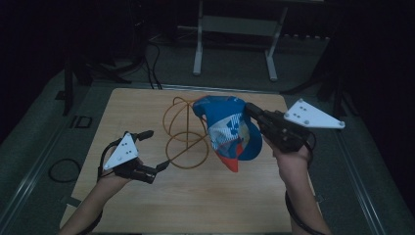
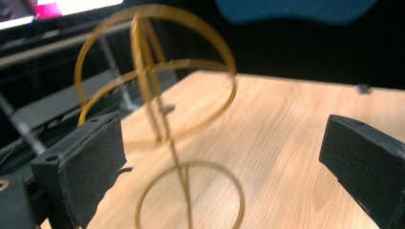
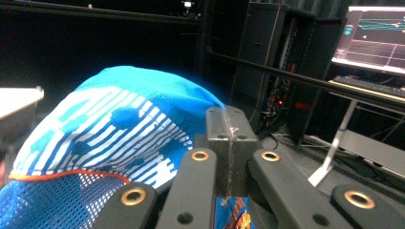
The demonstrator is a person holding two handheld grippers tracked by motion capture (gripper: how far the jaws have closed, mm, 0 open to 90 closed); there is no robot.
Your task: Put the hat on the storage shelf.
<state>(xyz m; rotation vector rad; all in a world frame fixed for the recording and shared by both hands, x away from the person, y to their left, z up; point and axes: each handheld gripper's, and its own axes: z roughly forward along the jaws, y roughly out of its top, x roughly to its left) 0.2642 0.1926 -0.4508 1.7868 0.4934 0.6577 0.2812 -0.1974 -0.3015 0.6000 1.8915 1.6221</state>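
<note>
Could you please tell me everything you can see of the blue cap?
The blue cap looks like fabric with mesh panels, a white broken-stripe pattern across its crown and an orange-edged brim pointing down toward the table. It hangs above the tabletop, tilted, pinched at its edge by the right gripper, whose jaws are closed on it. It sits beside the gold wire stand; whether they touch is unclear.

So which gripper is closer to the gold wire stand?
Left. The left gripper is open right beside the wire stand, one jaw tip by its base ring. The right gripper holds the blue cap beyond it.
</note>
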